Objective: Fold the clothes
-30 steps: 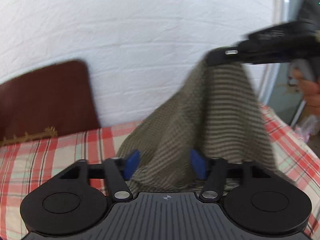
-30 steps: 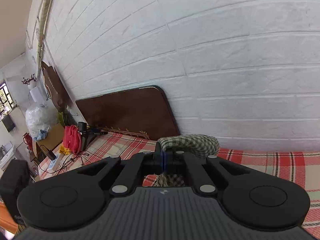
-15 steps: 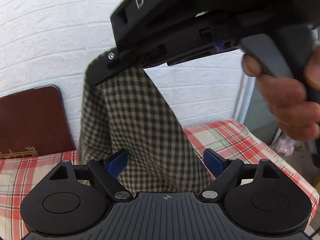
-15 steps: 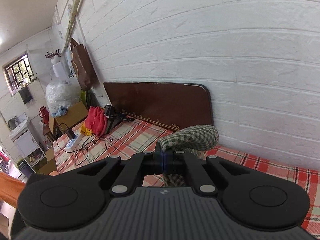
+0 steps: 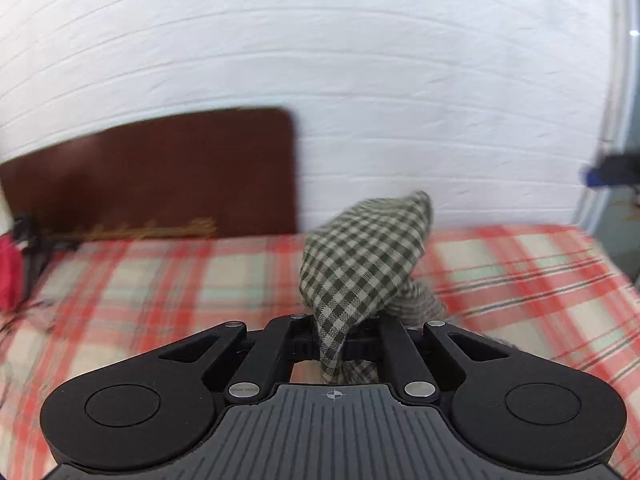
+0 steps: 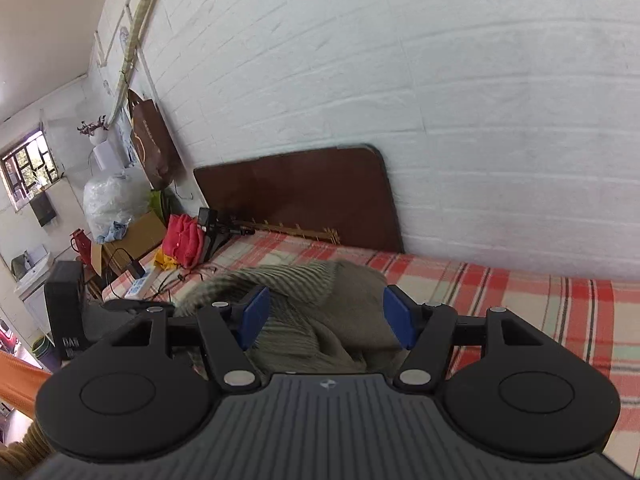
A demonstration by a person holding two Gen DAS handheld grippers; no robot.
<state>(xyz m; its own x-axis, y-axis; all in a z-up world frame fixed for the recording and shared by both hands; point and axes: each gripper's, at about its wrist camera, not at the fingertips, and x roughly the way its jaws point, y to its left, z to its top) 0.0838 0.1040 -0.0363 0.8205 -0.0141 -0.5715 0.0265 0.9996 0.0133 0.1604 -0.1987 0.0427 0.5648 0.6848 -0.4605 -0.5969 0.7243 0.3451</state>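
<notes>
We see a red plaid bedcover (image 5: 140, 280) below a white brick wall (image 5: 320, 60). Left gripper (image 5: 334, 344) has just clamped the checked garment (image 5: 360, 256); right gripper (image 6: 326, 316), jaws just parted, stands wide around it.

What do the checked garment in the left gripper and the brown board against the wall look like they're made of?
Checked garment: thin woven fabric, likely cotton, matte; the green-and-cream gingham weave shows, and it drapes and creases softly where the left gripper pinches it. Brown board: looks like dark varnished wood or laminate, smooth with slight sheen and a gilt trim; which one is unclear.
</notes>
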